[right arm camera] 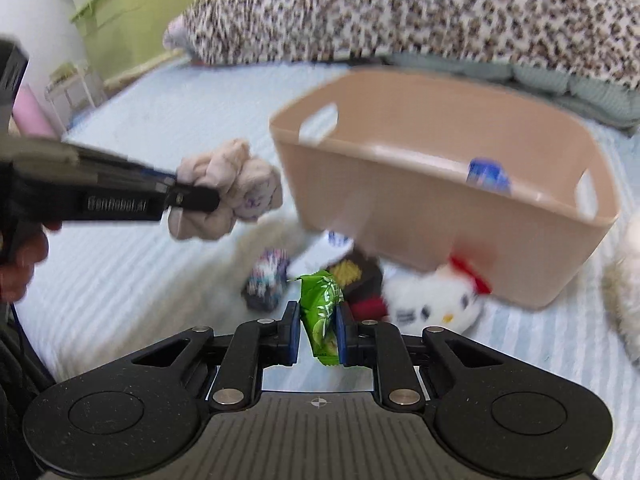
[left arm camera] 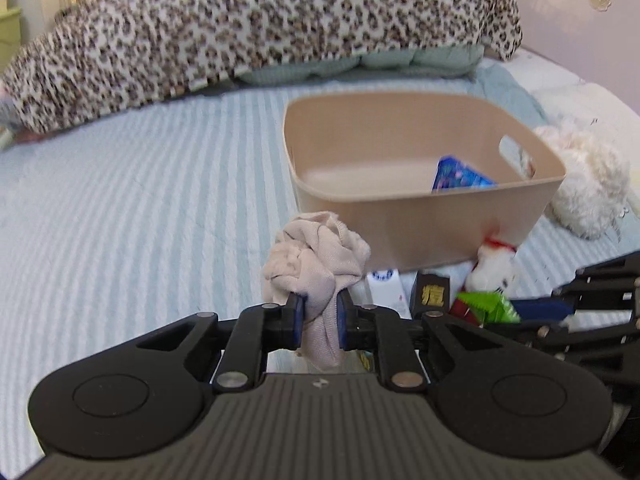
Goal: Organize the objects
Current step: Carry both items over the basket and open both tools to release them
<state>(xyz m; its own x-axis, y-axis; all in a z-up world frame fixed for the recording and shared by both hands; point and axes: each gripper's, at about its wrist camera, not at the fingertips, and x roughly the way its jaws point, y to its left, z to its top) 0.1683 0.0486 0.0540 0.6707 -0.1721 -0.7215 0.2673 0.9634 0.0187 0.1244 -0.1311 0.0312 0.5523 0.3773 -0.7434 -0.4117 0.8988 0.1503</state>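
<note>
- Left tongs (left arm camera: 320, 312) pinching a balled-up beige cloth (left arm camera: 316, 260)
- Right tongs (right arm camera: 319, 330) pinching a green snack packet (right arm camera: 322, 312)
- Both near the tan bin (right arm camera: 500, 240) on the bed (left arm camera: 140, 200)

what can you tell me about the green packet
The green packet is a small glossy plastic wrapper, bright green with lighter printing that is too blurred to read and crimped ends. It stands roughly upright, tilted a little, pinched at its middle between the blue pads of the right tool, which is shut on it. It hangs clear of the striped bed cover, in front of the beige bin, and touches nothing else.
</note>
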